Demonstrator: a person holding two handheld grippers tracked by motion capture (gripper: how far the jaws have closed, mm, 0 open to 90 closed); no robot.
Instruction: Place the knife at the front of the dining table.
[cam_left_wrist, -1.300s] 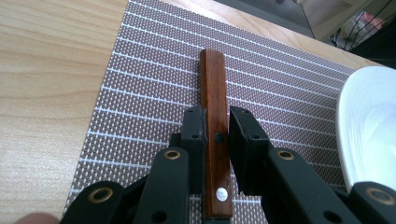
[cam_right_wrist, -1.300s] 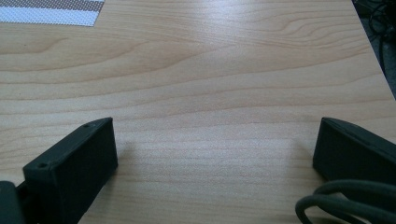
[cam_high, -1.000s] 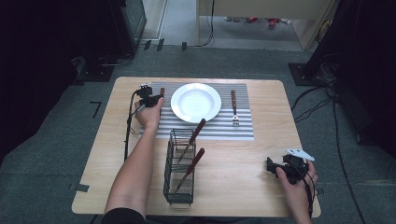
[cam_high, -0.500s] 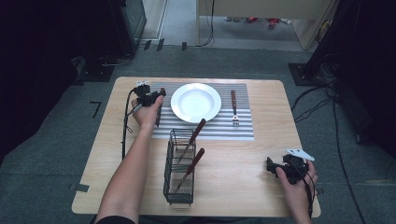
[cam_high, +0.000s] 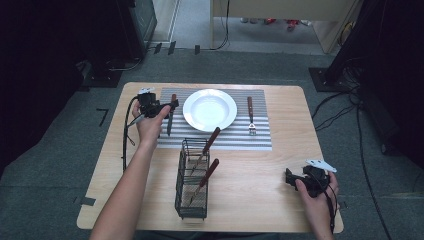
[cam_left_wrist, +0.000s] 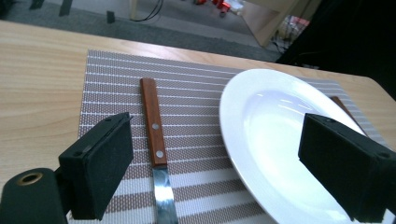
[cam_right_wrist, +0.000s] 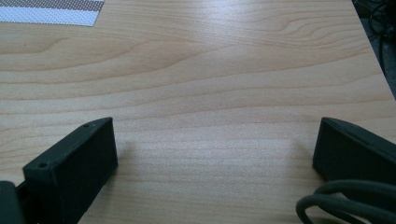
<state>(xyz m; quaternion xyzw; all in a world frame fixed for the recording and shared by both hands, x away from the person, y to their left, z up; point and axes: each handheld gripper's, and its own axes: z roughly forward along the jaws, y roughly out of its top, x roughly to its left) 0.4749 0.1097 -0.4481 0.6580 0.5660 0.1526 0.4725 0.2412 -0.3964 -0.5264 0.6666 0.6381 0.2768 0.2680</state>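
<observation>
Knife (cam_high: 170, 114) lies on the striped mat (cam_high: 260, 135), left of the white plate (cam_high: 209, 109); a fork (cam_high: 251, 116) lies on the right. Nearer, a black wire basket (cam_high: 191, 180) holds two brown-handled tools. Left gripper (cam_high: 159, 107) hovers beside the knife. Right gripper (cam_high: 290, 178) rests near the table (cam_high: 280, 205) corner. From the left gripper, jaws are wide apart over knife (cam_left_wrist: 155, 140) and plate (cam_left_wrist: 271, 140). From the right gripper, jaws gape over bare wood.

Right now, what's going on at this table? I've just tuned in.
A person is setting a place with a hand-held gripper in each hand. The left hand-held gripper is open, its jaws either side of a wooden-handled knife lying flat on the striped placemat, just left of the white plate. A fork lies right of the plate. Two more utensils stand in the wire caddy. The right hand-held gripper rests open on bare table.
</observation>
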